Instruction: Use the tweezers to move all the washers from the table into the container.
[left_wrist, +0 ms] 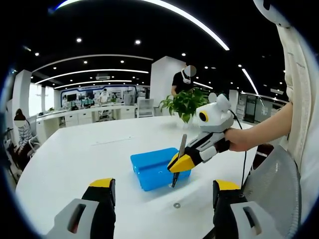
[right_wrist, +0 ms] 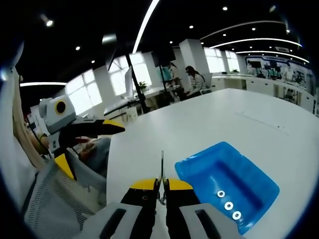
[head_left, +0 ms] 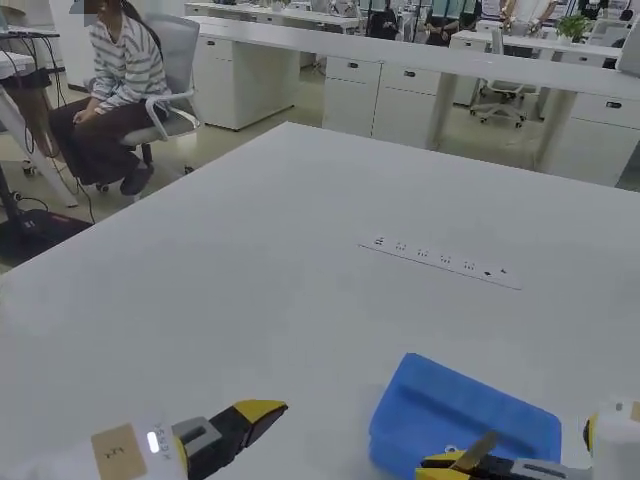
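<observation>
Washers [right_wrist: 228, 205], three of them, lie in the blue container [right_wrist: 249, 181]. One more washer [left_wrist: 177, 204] lies on the white table [left_wrist: 75, 164], just in front of the container. The right gripper [right_wrist: 162, 185] is closed on the tweezers [right_wrist: 162, 169], and their tips hang near the container's front edge; I cannot tell if they carry anything. The left gripper [left_wrist: 164, 184] is wide open and empty. I judge the step in hand is fetching this washer: the tips must come down and pinch its thin rim.
</observation>
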`<control>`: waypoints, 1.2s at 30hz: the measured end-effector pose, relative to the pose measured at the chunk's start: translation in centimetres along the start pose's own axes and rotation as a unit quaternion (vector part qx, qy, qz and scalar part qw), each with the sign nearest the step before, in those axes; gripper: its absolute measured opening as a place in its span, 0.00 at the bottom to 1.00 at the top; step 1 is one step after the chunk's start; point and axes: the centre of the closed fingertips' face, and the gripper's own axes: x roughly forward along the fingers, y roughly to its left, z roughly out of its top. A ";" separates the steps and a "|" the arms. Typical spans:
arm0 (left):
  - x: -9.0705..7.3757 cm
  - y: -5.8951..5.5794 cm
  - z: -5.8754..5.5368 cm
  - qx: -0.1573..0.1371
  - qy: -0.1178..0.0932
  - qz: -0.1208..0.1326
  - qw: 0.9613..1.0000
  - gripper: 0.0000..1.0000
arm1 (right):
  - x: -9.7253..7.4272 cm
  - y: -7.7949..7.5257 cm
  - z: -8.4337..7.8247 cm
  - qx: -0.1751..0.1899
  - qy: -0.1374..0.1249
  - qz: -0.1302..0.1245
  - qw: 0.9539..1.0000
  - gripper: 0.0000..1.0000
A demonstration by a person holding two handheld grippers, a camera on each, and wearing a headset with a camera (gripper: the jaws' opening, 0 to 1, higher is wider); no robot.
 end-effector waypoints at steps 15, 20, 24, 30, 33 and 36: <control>-0.1 0.1 0.1 0.000 -0.003 0.003 1.000 0.81 | -1.4 -1.1 3.8 -0.015 -0.032 -0.011 0.999 0.03; -0.1 0.2 0.1 -0.003 -0.005 0.002 1.000 0.81 | -1.3 -1.6 4.3 -0.018 -0.034 -0.013 0.999 0.03; -0.1 0.2 0.1 -0.003 -0.005 0.002 1.000 0.81 | -1.0 -1.9 4.5 -0.017 -0.033 -0.016 0.999 0.03; -0.2 0.3 0.2 -0.004 -0.007 0.004 1.000 0.81 | -0.4 -2.9 4.5 -0.014 -0.023 -0.026 0.999 0.03; -0.2 0.3 0.2 -0.004 -0.007 0.003 1.000 0.81 | -0.2 -3.5 4.5 -0.009 -0.020 -0.030 0.999 0.03; -0.2 0.3 0.2 -0.004 -0.008 0.003 1.000 0.81 | 0.2 -4.2 4.2 0.000 -0.016 -0.036 0.999 0.03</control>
